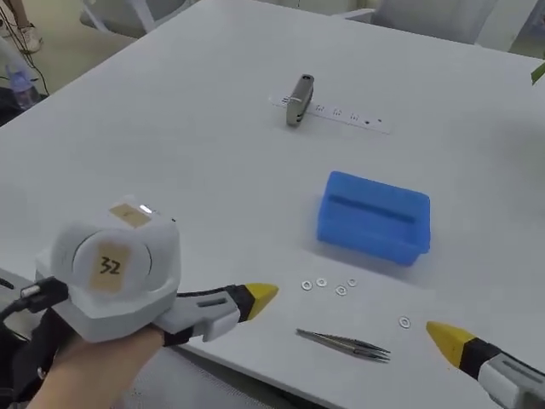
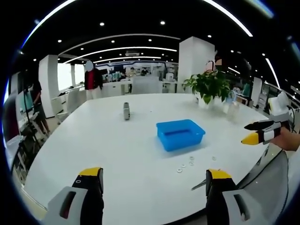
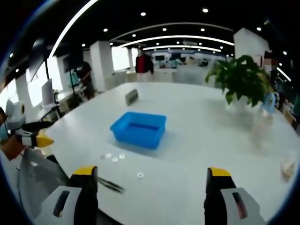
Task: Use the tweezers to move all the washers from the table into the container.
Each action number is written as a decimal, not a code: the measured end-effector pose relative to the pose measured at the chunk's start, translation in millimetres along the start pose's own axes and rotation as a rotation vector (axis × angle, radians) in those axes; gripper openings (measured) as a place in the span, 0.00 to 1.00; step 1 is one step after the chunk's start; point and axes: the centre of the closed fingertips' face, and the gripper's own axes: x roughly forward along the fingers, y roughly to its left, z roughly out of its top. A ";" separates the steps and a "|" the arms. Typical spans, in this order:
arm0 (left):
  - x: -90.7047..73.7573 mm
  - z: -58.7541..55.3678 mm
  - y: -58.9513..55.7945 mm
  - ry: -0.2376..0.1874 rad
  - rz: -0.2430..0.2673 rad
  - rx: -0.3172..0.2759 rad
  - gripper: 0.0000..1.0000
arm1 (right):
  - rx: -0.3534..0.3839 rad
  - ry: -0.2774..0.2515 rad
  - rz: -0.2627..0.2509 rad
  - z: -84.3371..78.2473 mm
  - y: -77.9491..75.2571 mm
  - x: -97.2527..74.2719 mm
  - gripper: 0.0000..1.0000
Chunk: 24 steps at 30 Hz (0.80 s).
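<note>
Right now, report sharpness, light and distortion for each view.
Head view: even light, faint shadows, washers tiny but clear. Left gripper view: fisheye curves the table edge and ceiling lights. Right gripper view: softer, tweezers smeared, plant blurry.

White table [image 1: 153, 128], plain all across. The container [image 1: 375, 220] is bright blue, no pattern. Washers [image 1: 322, 283] glint pale silver and the tweezers [image 1: 345, 343] are steel-grey. Left gripper [image 2: 154, 174]: yellow tips over black and light grey, with a tan label [image 1: 109, 266] reading a dark "32" on its white housing. Right gripper [image 3: 152, 172]: the same yellow, black and grey. Leafy green plant [image 2: 211, 86].
</note>
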 end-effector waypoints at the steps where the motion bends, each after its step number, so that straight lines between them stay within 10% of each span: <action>1: -0.5 1.1 1.3 -0.002 0.004 0.000 0.93 | 0.003 -0.001 0.002 0.2 0.8 0.1 0.95; 24: 8.7 8.5 -6.9 -0.017 -0.036 0.058 0.87 | 0.024 -0.031 -0.031 2.8 -10.6 -2.5 0.98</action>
